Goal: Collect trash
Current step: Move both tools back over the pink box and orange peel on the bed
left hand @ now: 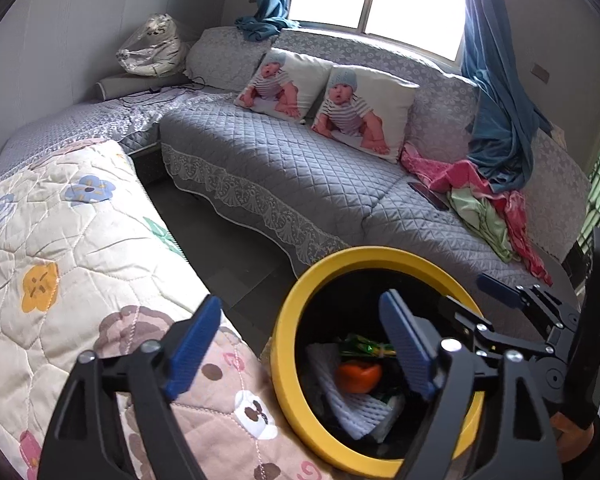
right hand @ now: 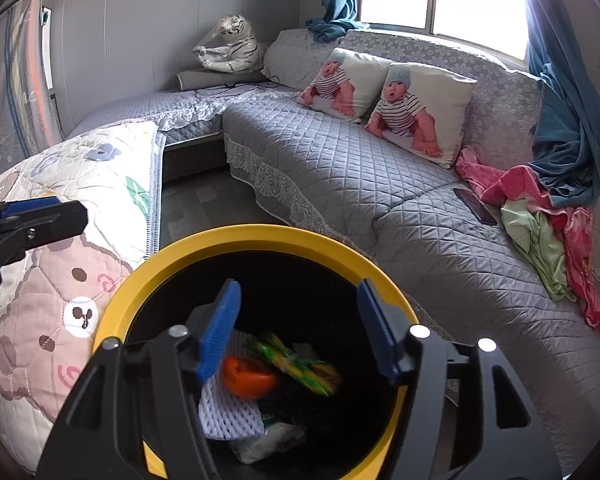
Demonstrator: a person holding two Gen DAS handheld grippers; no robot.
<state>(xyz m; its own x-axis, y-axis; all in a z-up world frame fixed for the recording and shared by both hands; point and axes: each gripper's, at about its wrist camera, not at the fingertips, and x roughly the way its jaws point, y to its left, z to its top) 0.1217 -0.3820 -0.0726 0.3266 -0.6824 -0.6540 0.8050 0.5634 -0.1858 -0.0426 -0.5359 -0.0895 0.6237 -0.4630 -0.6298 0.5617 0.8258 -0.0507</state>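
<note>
A bin with a yellow rim [left hand: 300,308] [right hand: 204,246] and black inside stands on the floor between a quilt-covered surface and a sofa. In it lie an orange peel [left hand: 358,376] [right hand: 246,378], a green-yellow wrapper [right hand: 296,360] [left hand: 364,346], white foam netting [right hand: 224,416] [left hand: 348,404] and a clear plastic wrapper [right hand: 268,444]. My left gripper [left hand: 300,344] is open and empty, over the bin's left rim. My right gripper [right hand: 298,328] is open and empty, directly above the bin's opening; it also shows in the left wrist view [left hand: 504,292].
A floral quilt [left hand: 60,248] [right hand: 72,208] lies left of the bin. The grey quilted sofa [left hand: 284,160] [right hand: 360,176] behind carries two baby-print pillows [left hand: 364,108], pink and green cloths [right hand: 540,220], a phone [right hand: 476,206] and a blue curtain [right hand: 572,128]. Dark floor [left hand: 220,232] lies between.
</note>
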